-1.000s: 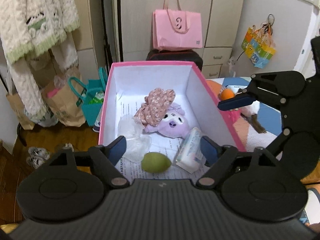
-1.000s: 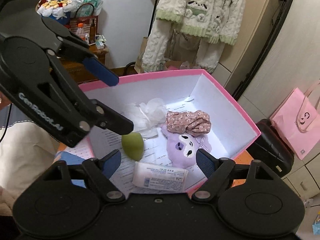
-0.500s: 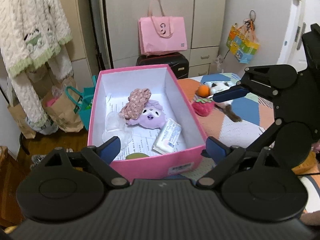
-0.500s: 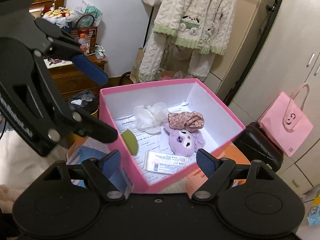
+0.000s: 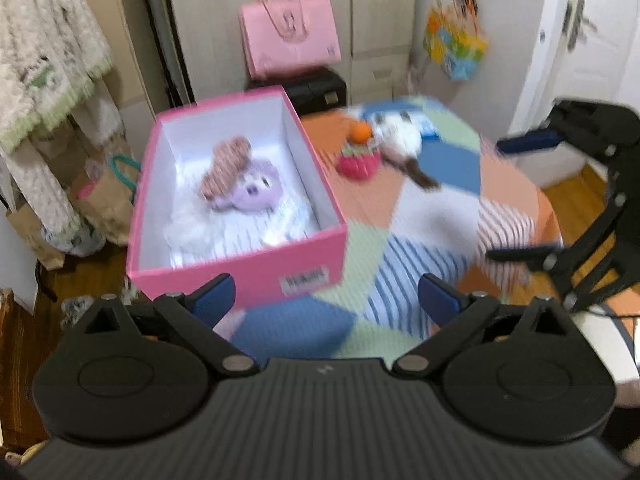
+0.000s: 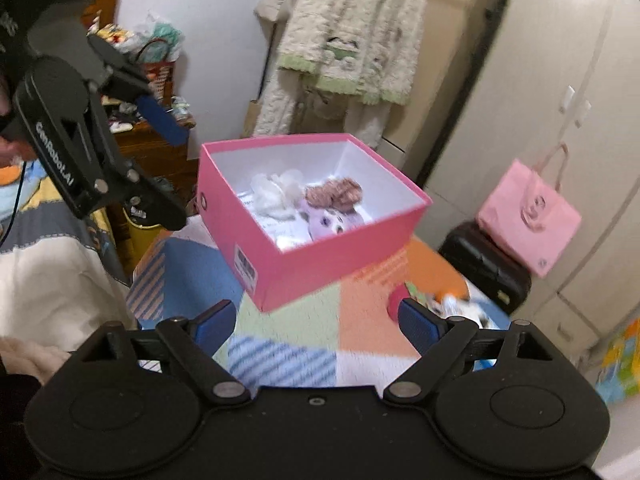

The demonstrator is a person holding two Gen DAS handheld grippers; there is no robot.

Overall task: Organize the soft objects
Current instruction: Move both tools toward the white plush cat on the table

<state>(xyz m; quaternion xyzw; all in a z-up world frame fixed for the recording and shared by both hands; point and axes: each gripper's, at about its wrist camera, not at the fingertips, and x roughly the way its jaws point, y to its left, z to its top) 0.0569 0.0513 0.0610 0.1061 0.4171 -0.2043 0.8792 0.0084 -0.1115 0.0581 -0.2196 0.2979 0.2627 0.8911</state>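
Note:
A pink box (image 5: pixel 240 276) (image 6: pixel 328 264) stands at the table's left end. In it lie a purple plush (image 5: pixel 256 192) (image 6: pixel 332 220), a floral fabric piece (image 5: pixel 226 164) (image 6: pixel 334 194), a white crumpled wrap (image 5: pixel 188 228) (image 6: pixel 276 190) and a tissue pack (image 5: pixel 284 228). On the cloth to the right are a red strawberry plush (image 5: pixel 358 160), an orange ball (image 5: pixel 361 132) and a white-and-brown cat plush (image 5: pixel 400 144). My left gripper (image 5: pixel 326 300) (image 6: pixel 168 166) and right gripper (image 6: pixel 316 322) (image 5: pixel 520 198) hover short of the box, jaws opening, nothing between them.
A patchwork cloth (image 5: pixel 420 208) covers the table. Behind it stand a black suitcase (image 5: pixel 316 88) with a pink bag (image 5: pixel 290 34) on top, then wardrobe doors. A cream cardigan (image 5: pixel 44 52) hangs at left above paper bags (image 5: pixel 108 200) on the floor. A wooden dresser (image 6: pixel 148 148) is nearby.
Both grippers have drawn back from over the box toward the near side of the table, and their jaws have spread wider. The green sponge is now hidden behind the box's near wall.

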